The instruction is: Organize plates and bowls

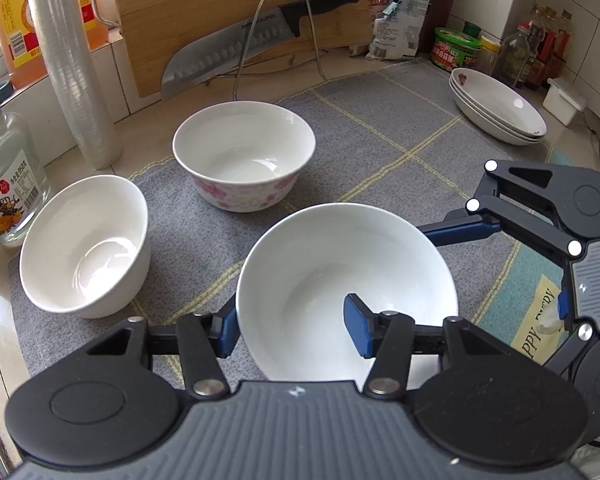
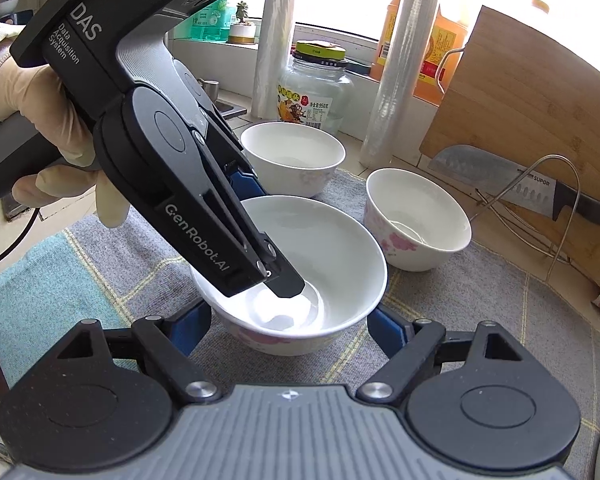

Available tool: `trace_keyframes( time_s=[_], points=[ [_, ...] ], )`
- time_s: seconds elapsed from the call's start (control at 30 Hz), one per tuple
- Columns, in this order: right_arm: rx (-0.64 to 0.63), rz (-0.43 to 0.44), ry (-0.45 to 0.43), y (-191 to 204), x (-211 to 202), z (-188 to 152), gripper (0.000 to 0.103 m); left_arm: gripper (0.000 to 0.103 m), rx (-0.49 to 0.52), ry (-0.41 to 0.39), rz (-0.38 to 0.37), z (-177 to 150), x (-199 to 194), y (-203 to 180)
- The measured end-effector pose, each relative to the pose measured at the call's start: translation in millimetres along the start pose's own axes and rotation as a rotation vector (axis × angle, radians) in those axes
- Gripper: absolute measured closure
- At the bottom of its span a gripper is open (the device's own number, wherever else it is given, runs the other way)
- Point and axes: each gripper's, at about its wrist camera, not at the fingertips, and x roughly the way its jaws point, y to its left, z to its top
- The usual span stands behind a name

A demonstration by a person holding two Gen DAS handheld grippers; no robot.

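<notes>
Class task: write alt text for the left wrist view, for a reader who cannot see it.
The left tool grips the near rim of a white bowl, one finger inside and one outside. Two more bowls, a plain white one and a pink-flowered one, sit beyond on a grey checked cloth, with stacked plates far right.

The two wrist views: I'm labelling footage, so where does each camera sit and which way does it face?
Left wrist: on the left gripper, looking down at the near bowl its jaws pinch; the right gripper shows beside it.
Right wrist: on the right gripper, facing the window; the left gripper and a gloved hand show.
Shared: all three bowls, the knife.
</notes>
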Motion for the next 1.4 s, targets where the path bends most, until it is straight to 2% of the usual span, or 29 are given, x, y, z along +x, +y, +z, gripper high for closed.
trace_keyframes(
  time_s=[0.8, 1.4],
  points=[
    [0.148, -0.201, 0.072, -59.0, -44.2, -56.6, 0.015, 0.050, 0.204, 0.004, -0.159, 56.0, 52.9, -81.3],
    [0.206, -0.227, 0.102, -76.0, -37.6, -67.9, 0.015, 0.050, 0.223, 0.011, -0.187, 71.2, 74.7, -96.1]
  ],
)
